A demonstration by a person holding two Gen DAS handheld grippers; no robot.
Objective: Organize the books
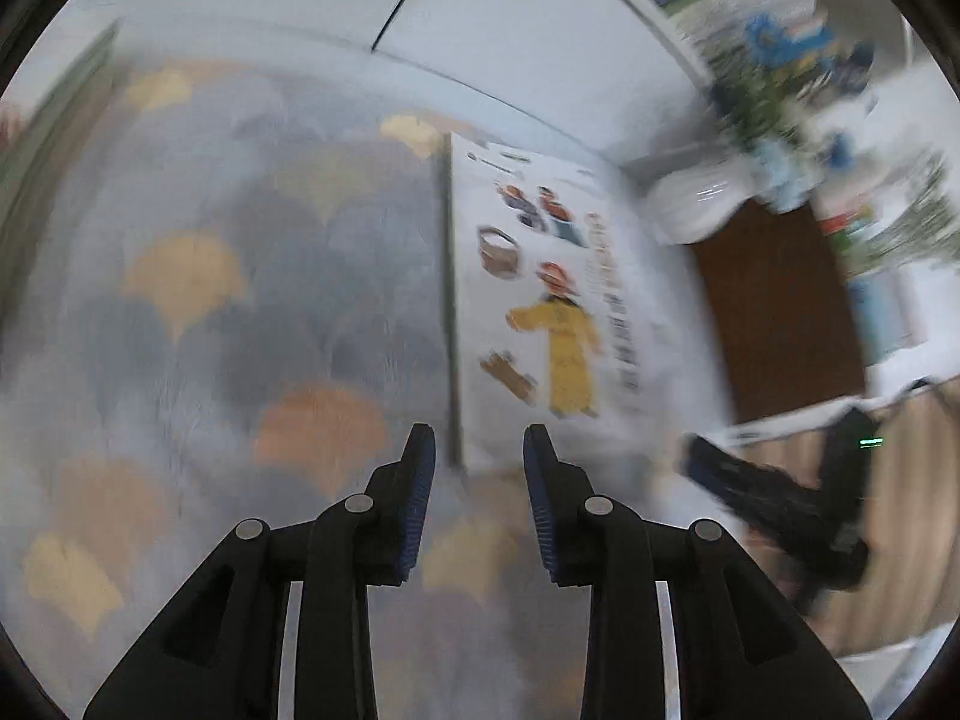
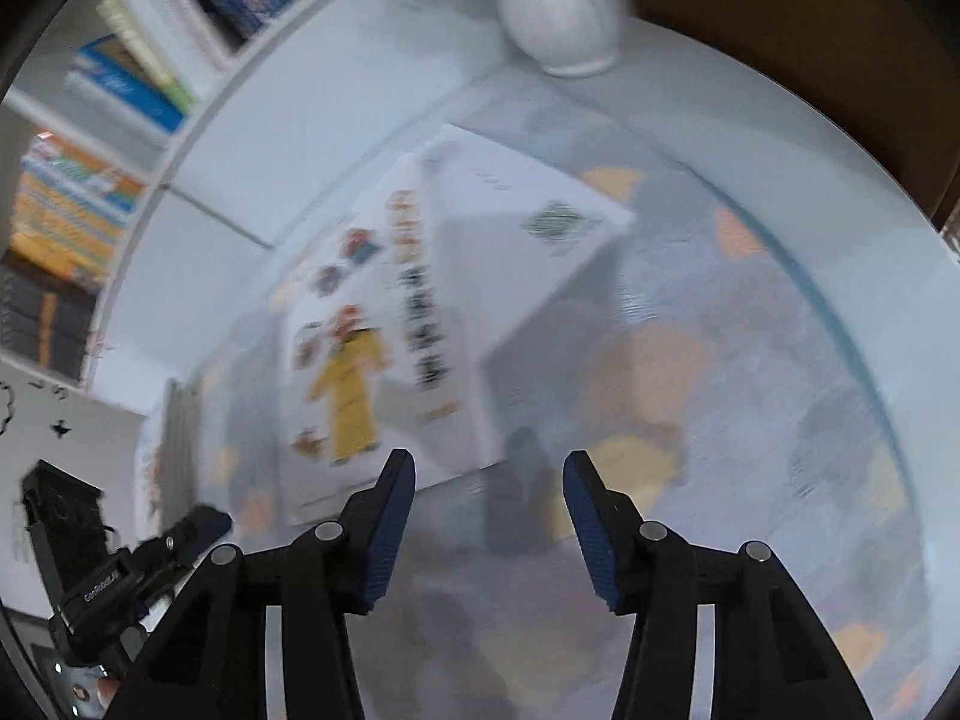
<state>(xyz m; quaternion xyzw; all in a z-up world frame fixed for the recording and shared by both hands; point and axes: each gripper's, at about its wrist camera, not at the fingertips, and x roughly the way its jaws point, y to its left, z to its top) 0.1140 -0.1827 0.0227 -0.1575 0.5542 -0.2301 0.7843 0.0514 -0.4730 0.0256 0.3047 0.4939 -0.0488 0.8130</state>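
Observation:
A white book (image 1: 540,300) with a figure in a yellow coat on its cover lies flat on a patterned mat (image 1: 240,300). My left gripper (image 1: 480,468) hovers just short of its near edge, open, with nothing between the fingers. In the right wrist view the same book (image 2: 360,372) lies ahead and to the left of my right gripper (image 2: 489,480), which is open and empty. Beside its title sits a white cover with a square code (image 2: 540,228); whether that is a second book I cannot tell. Each gripper shows in the other's view: right gripper (image 1: 780,498), left gripper (image 2: 180,540).
The mat covers a round white table (image 2: 840,180). A white vase (image 2: 558,0) stands at the table's far edge, also the vase (image 1: 702,204). Rows of books fill a white shelf (image 2: 132,90) beyond the table. Both views are motion-blurred.

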